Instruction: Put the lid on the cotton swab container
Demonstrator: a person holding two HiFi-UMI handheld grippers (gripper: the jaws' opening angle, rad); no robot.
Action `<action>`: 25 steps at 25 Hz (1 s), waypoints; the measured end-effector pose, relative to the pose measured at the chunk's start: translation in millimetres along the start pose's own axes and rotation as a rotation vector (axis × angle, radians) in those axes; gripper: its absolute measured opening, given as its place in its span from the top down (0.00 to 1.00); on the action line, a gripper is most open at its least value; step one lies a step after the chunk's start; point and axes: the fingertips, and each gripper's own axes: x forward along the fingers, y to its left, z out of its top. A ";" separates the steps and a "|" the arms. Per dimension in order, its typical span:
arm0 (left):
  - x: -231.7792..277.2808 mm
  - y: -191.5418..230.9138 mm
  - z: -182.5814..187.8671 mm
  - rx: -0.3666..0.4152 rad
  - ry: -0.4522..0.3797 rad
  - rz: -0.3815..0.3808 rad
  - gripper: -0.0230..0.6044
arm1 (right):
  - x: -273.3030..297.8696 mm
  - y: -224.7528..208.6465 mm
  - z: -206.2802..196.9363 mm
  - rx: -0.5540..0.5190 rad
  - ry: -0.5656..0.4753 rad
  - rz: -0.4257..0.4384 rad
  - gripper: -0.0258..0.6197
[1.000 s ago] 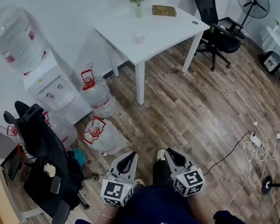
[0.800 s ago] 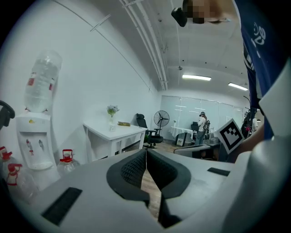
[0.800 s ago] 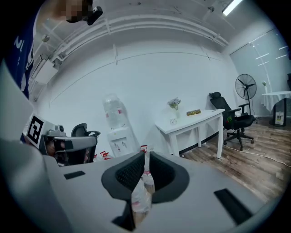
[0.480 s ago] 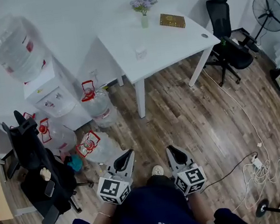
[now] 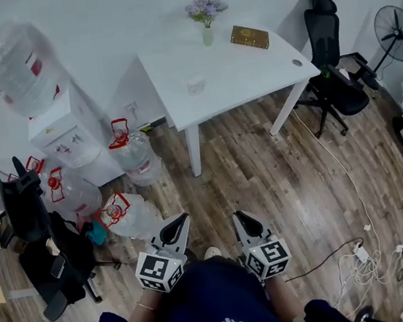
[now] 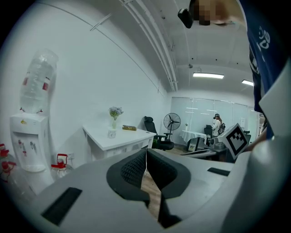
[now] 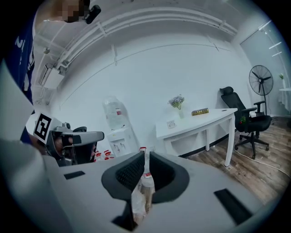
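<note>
A small white cotton swab container (image 5: 195,85) stands on the white table (image 5: 249,76) across the room; it also shows as a small white pot (image 6: 111,133) in the left gripper view and as the same pot (image 7: 171,124) in the right gripper view. My left gripper (image 5: 181,220) and right gripper (image 5: 236,218) are held side by side close to my body, over the wooden floor, far short of the table. Both point toward the table. The left gripper (image 6: 146,152) is shut with nothing in it. The right gripper (image 7: 146,155) also looks shut and empty. I cannot make out a lid.
On the table stand a vase of flowers (image 5: 205,17) and a brown box (image 5: 248,37). A water dispenser (image 5: 58,131) and several water bottles (image 5: 136,156) sit left of it. Black office chairs (image 5: 332,65), a fan (image 5: 398,33) and floor cables (image 5: 361,253) are at the right.
The whole room has shifted in the head view as I walk: the table sits lower and nearer. Both grippers stay shut, side by side in front of my body.
</note>
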 end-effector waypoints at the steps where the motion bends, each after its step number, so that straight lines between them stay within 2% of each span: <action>1: 3.6 1.1 -1.5 -0.005 0.012 -0.005 0.93 | 1.6 -0.7 -0.6 0.006 0.002 0.006 0.87; 8: 38.0 2.7 -13.9 -0.065 0.052 -0.068 0.93 | 17.1 -6.7 -4.5 0.007 0.032 0.007 0.87; 13: 76.2 12.8 -6.4 -0.049 0.050 -0.145 0.93 | 37.4 -20.1 -0.1 -0.004 0.051 -0.034 0.87; 19: 122.6 62.7 13.1 -0.040 0.038 -0.176 0.93 | 84.2 -43.5 27.4 0.004 0.036 -0.094 0.87; 22: 146.9 92.5 26.9 -0.013 0.030 -0.188 0.93 | 114.7 -55.5 43.6 0.001 0.044 -0.123 0.87; 25: 171.0 119.6 41.8 0.024 0.024 -0.232 0.93 | 149.1 -62.7 64.7 0.003 0.024 -0.147 0.87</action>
